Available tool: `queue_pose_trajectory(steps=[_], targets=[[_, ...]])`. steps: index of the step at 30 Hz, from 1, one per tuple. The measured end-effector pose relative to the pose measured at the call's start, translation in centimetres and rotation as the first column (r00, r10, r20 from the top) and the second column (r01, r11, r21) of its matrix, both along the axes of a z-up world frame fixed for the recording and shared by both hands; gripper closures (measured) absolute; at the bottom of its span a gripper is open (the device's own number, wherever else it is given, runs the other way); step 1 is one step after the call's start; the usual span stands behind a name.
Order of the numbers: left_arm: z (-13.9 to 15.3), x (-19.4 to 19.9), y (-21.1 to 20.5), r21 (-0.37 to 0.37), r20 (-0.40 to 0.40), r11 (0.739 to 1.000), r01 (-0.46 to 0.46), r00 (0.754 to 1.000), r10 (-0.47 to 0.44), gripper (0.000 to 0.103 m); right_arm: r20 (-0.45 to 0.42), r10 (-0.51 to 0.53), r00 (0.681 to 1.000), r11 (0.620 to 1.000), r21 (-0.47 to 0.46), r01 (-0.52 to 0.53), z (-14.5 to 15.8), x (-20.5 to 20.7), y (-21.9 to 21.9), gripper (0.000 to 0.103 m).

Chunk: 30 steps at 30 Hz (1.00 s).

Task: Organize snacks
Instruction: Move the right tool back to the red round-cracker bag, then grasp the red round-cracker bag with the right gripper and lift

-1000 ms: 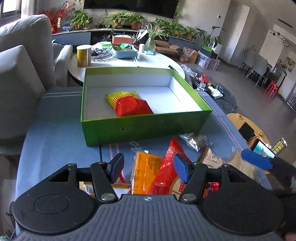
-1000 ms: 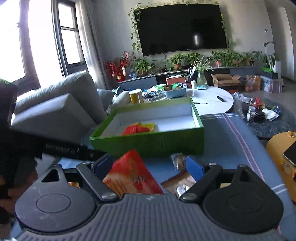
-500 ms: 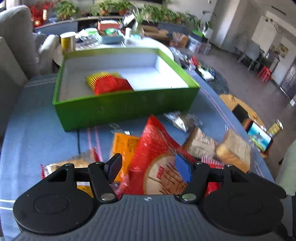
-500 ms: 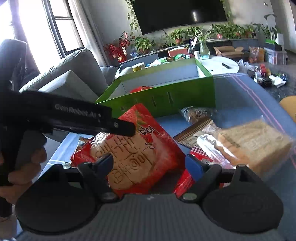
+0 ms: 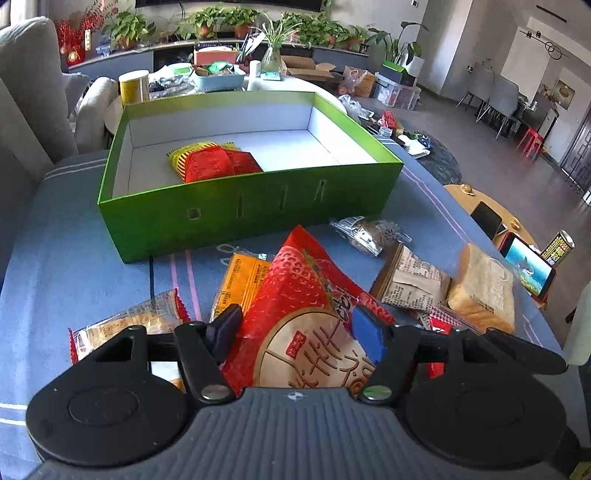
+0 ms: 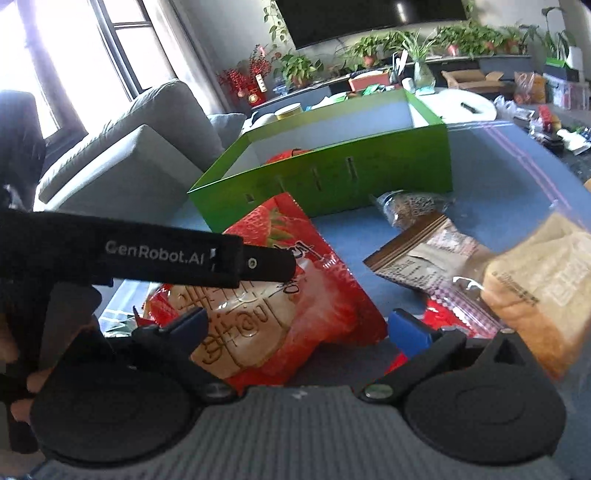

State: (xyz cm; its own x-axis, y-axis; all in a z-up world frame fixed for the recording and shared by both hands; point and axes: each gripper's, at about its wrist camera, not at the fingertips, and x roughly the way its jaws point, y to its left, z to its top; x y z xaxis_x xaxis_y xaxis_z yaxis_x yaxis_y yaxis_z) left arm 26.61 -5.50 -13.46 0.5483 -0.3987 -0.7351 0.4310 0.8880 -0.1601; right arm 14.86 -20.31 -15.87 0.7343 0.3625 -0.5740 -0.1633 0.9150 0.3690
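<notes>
Red strawberry-print snack bag (image 5: 295, 295) looked like glossy plastic film w/ glare. Green cardboard box (image 5: 258, 214): smooth, matt white inside. Blue tablecloth (image 5: 74, 266) was matt woven fabric. My gripper bodies: ribbed matt plastic.

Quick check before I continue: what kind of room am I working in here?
Most likely a home living room: a grey sofa, a wall-mounted TV above a shelf of potted plants, and a dining area with chairs beyond.

Bright daylight from window (image 6: 107, 48) far left of right tool, blown-out glare; strong fisheye bending at edges; right view slightly blurred.
</notes>
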Motion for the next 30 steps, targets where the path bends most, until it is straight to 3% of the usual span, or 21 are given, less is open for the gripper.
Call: queue_pose_trajectory(steps=[4,9,20,30], targets=[[-0.1,-0.2,0.1,0.002,0.023,1.000,-0.010,1.000,0.010,0.047,-0.001,0.022,1.000,1.000,0.000,-0.022,0.0,0.0,0.1,0.015],[0.0,-0.4,0.6,-0.026,0.015,0.999,-0.031,0.999,0.031,0.065,0.002,0.046,0.999,0.999,0.001,-0.046,-0.1,0.0,0.3,0.015],[0.0,-1.0,1.0,-0.055,0.016,0.997,-0.051,0.999,0.052,0.076,-0.004,0.074,0.997,0.997,0.025,-0.074,0.2,0.0,0.5,0.022],[1.4,-1.7,0.8,-0.082,0.056,0.996,-0.040,0.997,0.045,0.079,0.033,0.020,0.999,0.999,0.027,-0.021,1.0,-1.3,1.0,0.022]])
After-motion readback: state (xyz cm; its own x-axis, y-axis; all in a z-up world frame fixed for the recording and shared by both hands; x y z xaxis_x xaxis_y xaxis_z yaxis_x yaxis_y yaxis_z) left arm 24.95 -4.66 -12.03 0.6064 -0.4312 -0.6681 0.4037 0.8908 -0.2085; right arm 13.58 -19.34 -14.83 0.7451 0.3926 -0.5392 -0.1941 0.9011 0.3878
